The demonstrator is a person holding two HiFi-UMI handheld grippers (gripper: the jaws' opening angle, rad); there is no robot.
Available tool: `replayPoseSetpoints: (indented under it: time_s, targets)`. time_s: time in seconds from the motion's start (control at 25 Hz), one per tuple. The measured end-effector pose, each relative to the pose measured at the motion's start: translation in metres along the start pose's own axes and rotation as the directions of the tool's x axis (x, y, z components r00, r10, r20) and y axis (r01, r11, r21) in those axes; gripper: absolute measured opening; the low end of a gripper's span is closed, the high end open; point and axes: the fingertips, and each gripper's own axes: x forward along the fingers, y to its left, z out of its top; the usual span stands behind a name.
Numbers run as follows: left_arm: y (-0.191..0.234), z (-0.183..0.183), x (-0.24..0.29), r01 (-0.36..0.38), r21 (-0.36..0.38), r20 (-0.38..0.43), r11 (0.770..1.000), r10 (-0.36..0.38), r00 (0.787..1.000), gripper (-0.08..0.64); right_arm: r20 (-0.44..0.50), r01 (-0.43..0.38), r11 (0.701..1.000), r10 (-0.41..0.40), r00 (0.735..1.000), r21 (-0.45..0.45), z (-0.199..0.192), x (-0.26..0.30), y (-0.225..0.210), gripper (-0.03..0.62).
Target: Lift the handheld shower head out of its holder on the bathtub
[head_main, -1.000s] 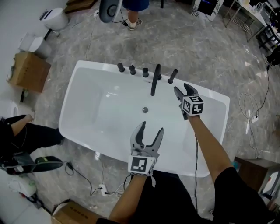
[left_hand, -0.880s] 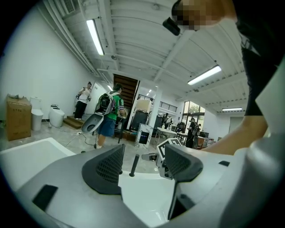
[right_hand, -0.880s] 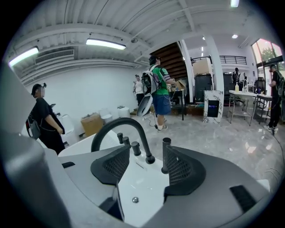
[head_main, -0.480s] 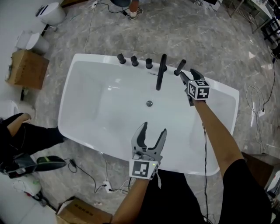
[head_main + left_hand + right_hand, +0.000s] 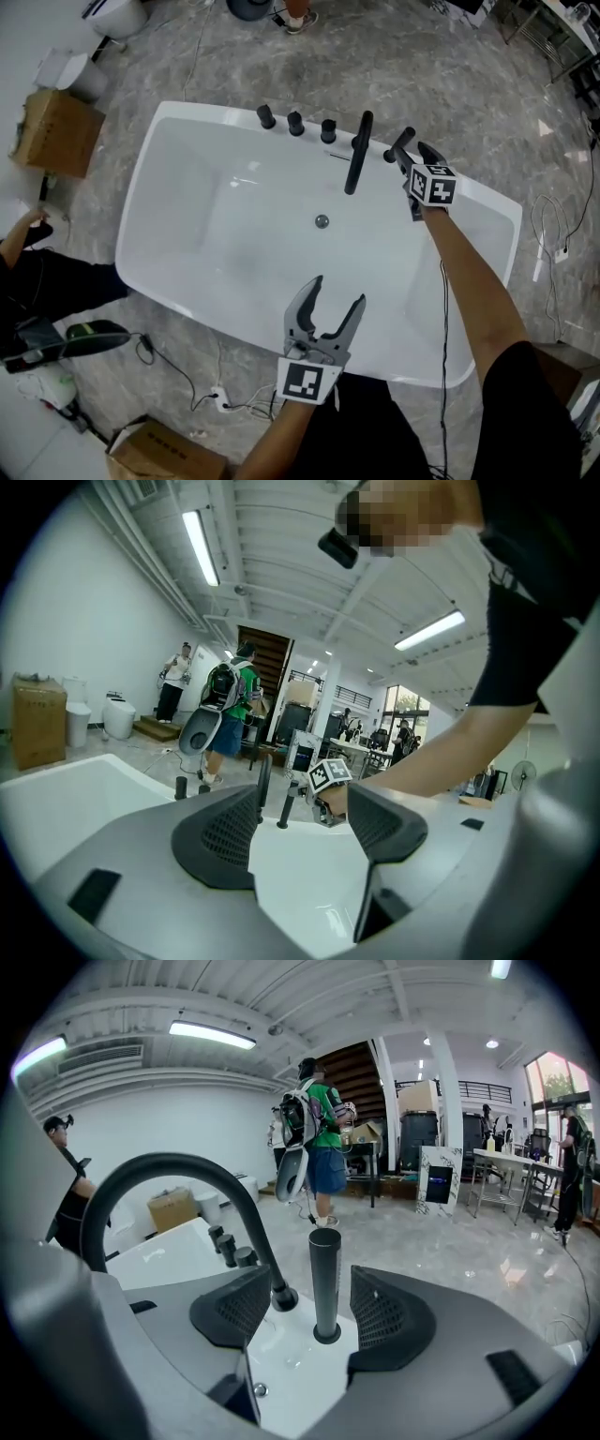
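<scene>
Straddling the handheld shower head [image 5: 325, 1279] with my right tongs [image 5: 412, 157], jaws apart, no grip yet; it sits in its holder [image 5: 327, 1334] on the bathtub [image 5: 211, 112]. Left tongs [image 5: 335, 298] spread, empty.

The slim black cylindrical handheld shower head [image 5: 325, 1279] stands upright in its round black holder [image 5: 326, 1333], at the centre of my right gripper view. That holder sits on the far rim of the white bathtub [image 5: 216, 234], upper right in my head view.
</scene>
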Motion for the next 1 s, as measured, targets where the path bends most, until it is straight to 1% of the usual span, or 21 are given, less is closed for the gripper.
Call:
replayPoseSetpoints:
  time_s: [0.04,0.16,0.24,0.36,0.48,0.56,0.64,0.72,0.88,1.0]
  targets:
    - [0.002,-0.002,-0.001,-0.006,-0.008,-0.004,1.0,0.006,1.0,0.278,-0.005,0.003,1.0,-0.003,1.0,-0.008,-0.001,0.004,0.001,0.233]
    - [0.005,-0.005,-0.001,-0.025,0.01,0.0,1.0,0.025,1.0,0.278,-0.019,0.005,1.0,-0.006,1.0,-0.017,0.001,0.014,0.003,0.233]
    - [0.004,-0.007,-0.002,-0.023,0.011,-0.004,1.0,0.023,1.0,0.278,-0.025,0.008,1.0,-0.008,1.0,-0.019,0.003,0.018,0.0,0.233]
    - [0.006,-0.008,-0.002,-0.015,-0.008,-0.022,1.0,0.015,1.0,0.278,-0.025,0.023,1.0,-0.023,0.999,-0.014,0.005,0.027,-0.007,0.233]
    - [0.011,-0.004,0.0,-0.022,-0.026,-0.014,0.999,0.021,1.0,0.278,-0.023,0.023,1.0,-0.023,0.999,0.004,0.005,0.037,-0.01,0.232]
    - [0.013,-0.003,-0.003,-0.029,-0.035,-0.009,0.999,0.028,1.0,0.278,-0.03,0.025,1.0,-0.025,0.999,-0.002,0.002,0.038,-0.01,0.227]
    - [0.016,-0.005,-0.006,-0.036,-0.039,-0.01,0.999,0.036,0.999,0.278,-0.037,0.034,0.999,-0.035,0.999,-0.018,-0.002,0.038,-0.011,0.187]
    - [0.019,-0.009,-0.009,-0.04,-0.039,-0.02,0.998,0.039,0.999,0.278,-0.039,0.048,0.999,-0.049,0.998,-0.025,-0.005,0.039,-0.014,0.121]
    - [0.015,-0.008,-0.01,-0.024,-0.031,-0.016,0.999,0.024,1.0,0.276,-0.04,0.06,0.998,-0.061,0.997,-0.021,-0.005,0.04,-0.019,0.117]
    - [0.011,-0.009,-0.015,-0.02,-0.054,-0.015,0.998,0.019,1.0,0.276,-0.057,0.06,0.998,-0.061,0.996,-0.019,-0.008,0.036,-0.018,0.114]
